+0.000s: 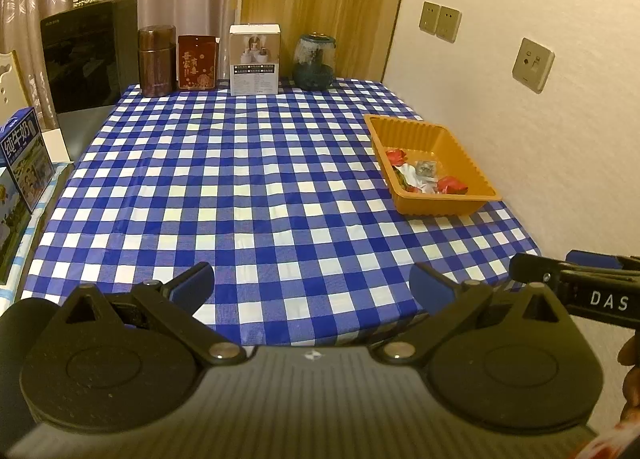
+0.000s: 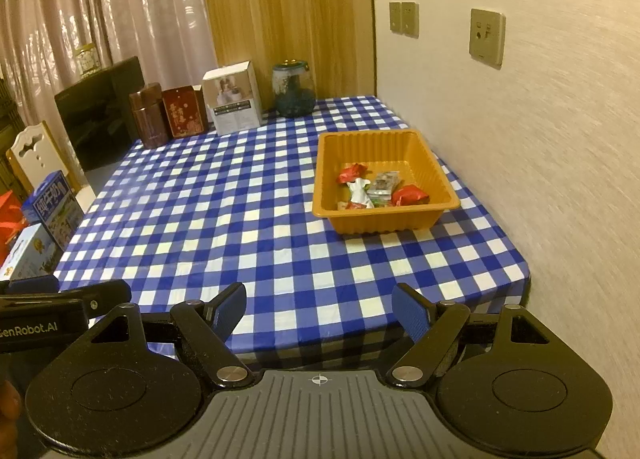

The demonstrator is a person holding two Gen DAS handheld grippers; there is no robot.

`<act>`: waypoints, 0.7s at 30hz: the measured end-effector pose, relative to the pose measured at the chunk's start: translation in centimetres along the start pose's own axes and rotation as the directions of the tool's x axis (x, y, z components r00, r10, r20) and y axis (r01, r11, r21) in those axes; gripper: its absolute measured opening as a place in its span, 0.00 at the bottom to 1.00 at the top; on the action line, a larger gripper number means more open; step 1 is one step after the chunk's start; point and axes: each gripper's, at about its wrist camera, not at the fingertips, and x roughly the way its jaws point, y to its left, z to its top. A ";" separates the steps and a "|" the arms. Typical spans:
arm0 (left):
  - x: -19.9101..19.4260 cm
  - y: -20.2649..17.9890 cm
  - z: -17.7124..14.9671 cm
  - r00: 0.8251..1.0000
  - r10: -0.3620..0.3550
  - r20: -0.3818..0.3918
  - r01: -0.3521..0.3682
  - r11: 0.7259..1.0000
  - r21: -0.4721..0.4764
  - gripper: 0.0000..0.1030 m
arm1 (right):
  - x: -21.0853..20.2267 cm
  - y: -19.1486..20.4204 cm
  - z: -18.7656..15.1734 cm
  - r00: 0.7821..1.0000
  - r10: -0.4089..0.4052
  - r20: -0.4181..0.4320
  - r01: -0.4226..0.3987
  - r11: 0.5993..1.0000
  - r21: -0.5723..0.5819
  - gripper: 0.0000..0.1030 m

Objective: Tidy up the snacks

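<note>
An orange plastic tray (image 1: pixel 460 147) (image 2: pixel 384 219) sits on the right side of the blue-and-white checked tablecloth (image 1: pixel 248 187) (image 2: pixel 224 211), near the wall. Several wrapped snacks (image 1: pixel 424 175) (image 2: pixel 376 191), red, white and silver, lie in its near half. My left gripper (image 1: pixel 312 285) is open and empty, held over the table's near edge, well short of the tray. My right gripper (image 2: pixel 318 309) is open and empty, also over the near edge. Each gripper shows at the edge of the other's view.
Along the table's far edge stand a brown canister (image 1: pixel 157 61), a red tin (image 1: pixel 198 62), a white box (image 1: pixel 254 59) and a glass jar (image 1: pixel 313 61). A black appliance (image 1: pixel 88 55) and blue milk cartons (image 1: pixel 24 155) sit left. A wall runs along the right.
</note>
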 end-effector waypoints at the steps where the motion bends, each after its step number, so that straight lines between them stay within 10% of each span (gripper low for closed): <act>1: 0.0 0.0 0.0 1.000 0.000 0.000 0.000 1.000 0.000 1.00 | 0.0 0.0 0.0 1.000 0.000 0.000 0.000 1.000 0.000 0.77; 21: 0.1 0.0 0.0 1.000 0.001 0.007 -0.001 1.000 0.007 1.00 | 0.1 -0.2 0.1 1.000 -0.002 0.009 0.002 1.000 0.007 0.77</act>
